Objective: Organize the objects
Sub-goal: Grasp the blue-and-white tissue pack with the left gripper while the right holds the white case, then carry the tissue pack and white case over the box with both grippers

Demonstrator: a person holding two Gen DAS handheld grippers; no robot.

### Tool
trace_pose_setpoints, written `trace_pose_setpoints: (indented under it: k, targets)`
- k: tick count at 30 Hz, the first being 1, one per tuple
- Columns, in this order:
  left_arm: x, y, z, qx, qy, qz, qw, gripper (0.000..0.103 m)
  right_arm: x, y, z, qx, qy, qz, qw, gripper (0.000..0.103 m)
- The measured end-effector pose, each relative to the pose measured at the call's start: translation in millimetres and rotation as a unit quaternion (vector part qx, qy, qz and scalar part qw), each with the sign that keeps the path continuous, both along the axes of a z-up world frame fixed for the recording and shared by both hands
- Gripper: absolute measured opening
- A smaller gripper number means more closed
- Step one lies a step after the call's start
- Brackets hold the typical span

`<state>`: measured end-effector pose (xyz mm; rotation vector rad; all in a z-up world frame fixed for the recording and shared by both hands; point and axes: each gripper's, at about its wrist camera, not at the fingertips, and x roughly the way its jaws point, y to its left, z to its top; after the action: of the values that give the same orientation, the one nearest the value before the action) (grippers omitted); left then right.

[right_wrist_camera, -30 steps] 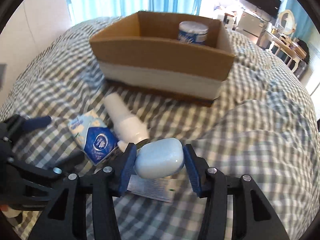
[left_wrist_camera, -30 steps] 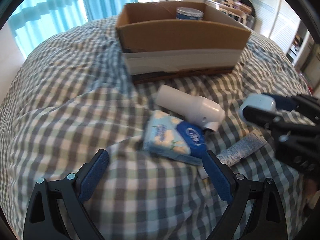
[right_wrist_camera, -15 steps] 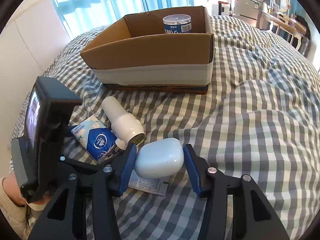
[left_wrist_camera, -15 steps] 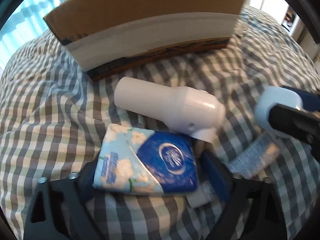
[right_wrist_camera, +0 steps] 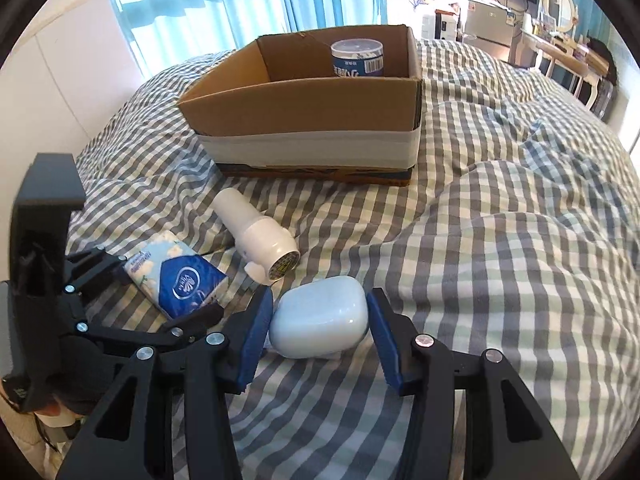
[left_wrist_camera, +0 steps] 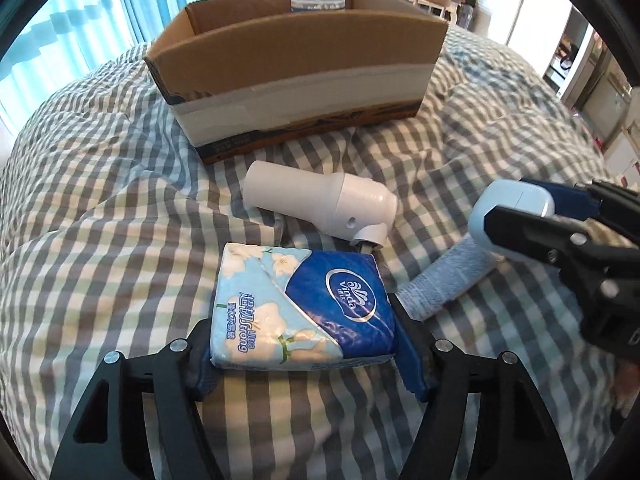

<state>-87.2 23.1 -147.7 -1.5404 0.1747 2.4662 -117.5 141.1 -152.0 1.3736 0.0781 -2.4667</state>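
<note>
A: We've got the left claw (left_wrist_camera: pixel 302 344) down on the bed (left_wrist_camera: pixel 100 208), and its jaws have just been closing in. The tissue pack (left_wrist_camera: pixel 300 304) sits right between the blue pads (left_wrist_camera: pixel 408 356), and both pads look pressed against its sides.

B: Agreed, we call that clamped on the pack. In the right wrist view the same pack (right_wrist_camera: pixel 176 276) shows at the near left, framed by the left claw's black fingers.

A: Over to the right claw (right_wrist_camera: pixel 318 330). We see it gripping the pale blue case (right_wrist_camera: pixel 320 328), a pad on each side, the case held above the checked cover.

B: And from the left camera that case (left_wrist_camera: pixel 512 216) sits at the right, with the right claw's dark frame around it.

A: Just beyond the tissue pack we have the white bottle (left_wrist_camera: pixel 320 204) lying on its side, cap end toward the right. To its right, a pale blue tube (left_wrist_camera: pixel 444 280) lies flat on the bed, partly under the case.

B: Farther back stands the cardboard box (right_wrist_camera: pixel 312 120), open at the top, a white band around its lower half. We spot a blue-and-white canister (right_wrist_camera: pixel 358 58) upright inside, at the far right corner.
</note>
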Motion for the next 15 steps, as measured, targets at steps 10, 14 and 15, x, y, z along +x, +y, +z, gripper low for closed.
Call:
trace_pose_setpoints:
  k: [10,14,15]
  targets:
    - [18.8,-6.6,48.6,0.024,0.046,0.006,0.9986,0.071,29.4,-12.2,31.8,0.029,0.032,0.004,0.999,0.048]
    - [15.2,-7.3,78.3,0.028,0.076,0.006,0.9967,0.071,34.4,-18.0,57.4,0.037,0.057,0.009,0.998,0.048]
    - [14.3,-9.0,86.0,0.030,0.082,0.006,0.9961,0.071,34.2,-19.5,63.9,0.038,0.062,0.011,0.997,0.048]
